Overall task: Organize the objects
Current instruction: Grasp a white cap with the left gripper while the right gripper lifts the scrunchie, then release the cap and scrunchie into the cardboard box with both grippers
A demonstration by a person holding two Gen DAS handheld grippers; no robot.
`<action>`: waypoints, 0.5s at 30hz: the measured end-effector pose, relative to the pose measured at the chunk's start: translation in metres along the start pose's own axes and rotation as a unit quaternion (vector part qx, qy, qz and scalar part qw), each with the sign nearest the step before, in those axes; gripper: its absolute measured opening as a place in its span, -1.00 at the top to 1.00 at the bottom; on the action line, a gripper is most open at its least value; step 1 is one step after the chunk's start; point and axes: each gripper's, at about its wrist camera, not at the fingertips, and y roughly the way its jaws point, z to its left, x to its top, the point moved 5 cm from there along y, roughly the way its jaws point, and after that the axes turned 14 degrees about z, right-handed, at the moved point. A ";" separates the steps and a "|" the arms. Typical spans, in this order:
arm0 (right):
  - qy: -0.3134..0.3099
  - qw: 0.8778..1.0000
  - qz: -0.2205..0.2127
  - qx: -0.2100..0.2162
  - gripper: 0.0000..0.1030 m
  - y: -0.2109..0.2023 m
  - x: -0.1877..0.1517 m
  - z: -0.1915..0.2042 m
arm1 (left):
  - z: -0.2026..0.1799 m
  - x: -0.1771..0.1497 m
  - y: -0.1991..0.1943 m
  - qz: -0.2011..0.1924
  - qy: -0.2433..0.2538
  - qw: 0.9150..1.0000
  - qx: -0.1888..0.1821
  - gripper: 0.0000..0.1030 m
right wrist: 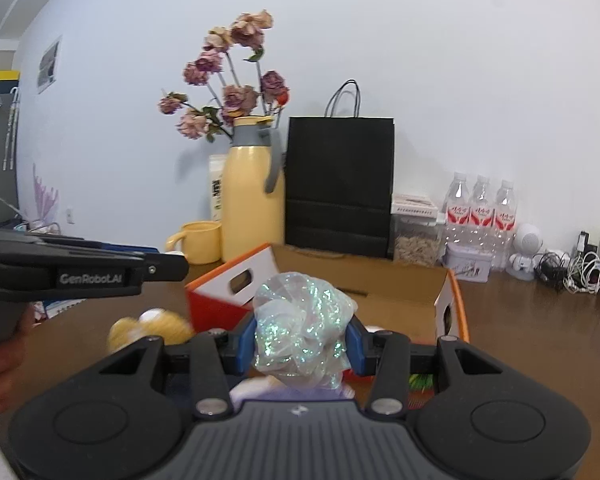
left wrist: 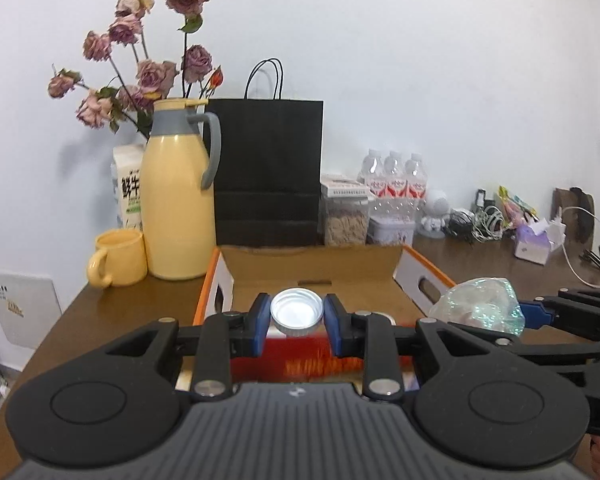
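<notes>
My left gripper (left wrist: pixel 297 314) is shut on a round silver metal lid (left wrist: pixel 297 311) and holds it above the open cardboard box (left wrist: pixel 312 266) with orange edges. A red blurred item (left wrist: pixel 300 354) lies under it in the box. My right gripper (right wrist: pixel 300 342) is shut on a crumpled iridescent clear wrapper (right wrist: pixel 300 320), held near the box's (right wrist: pixel 364 280) front. The wrapper (left wrist: pixel 480 304) and right gripper also show at the right in the left wrist view. The left gripper's side (right wrist: pixel 92 268) shows at the left in the right wrist view.
A yellow jug (left wrist: pixel 178 200), yellow mug (left wrist: pixel 118 258), black paper bag (left wrist: pixel 268 172), dried roses (left wrist: pixel 140 64), cereal container (left wrist: pixel 346 216), water bottles (left wrist: pixel 394 184) and cables (left wrist: pixel 480 220) stand along the wall on the brown table (left wrist: pixel 88 320). A blurred yellow object (right wrist: pixel 152 330) lies left of the box.
</notes>
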 end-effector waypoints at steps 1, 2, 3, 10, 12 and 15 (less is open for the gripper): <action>0.002 1.000 0.002 -0.002 0.15 0.006 0.007 -0.005 | -0.001 0.007 0.006 0.001 -0.001 1.000 0.002 0.42; 0.005 1.000 0.006 -0.004 0.15 0.014 0.015 -0.010 | -0.002 0.015 0.014 0.003 -0.001 1.000 0.004 0.42; 0.006 1.000 0.010 -0.006 0.15 0.023 0.022 -0.015 | -0.003 0.022 0.021 0.006 -0.002 1.000 0.006 0.43; 0.024 0.998 0.060 -0.026 0.15 0.095 0.057 -0.053 | -0.004 0.054 0.084 0.043 -0.005 0.999 0.021 0.42; 0.032 0.996 0.076 -0.031 0.15 0.117 0.062 -0.064 | -0.004 0.060 0.103 0.057 -0.010 0.998 0.028 0.43; 0.046 0.993 0.103 -0.044 0.15 0.149 0.066 -0.079 | -0.002 0.065 0.134 0.085 -0.018 0.996 0.036 0.43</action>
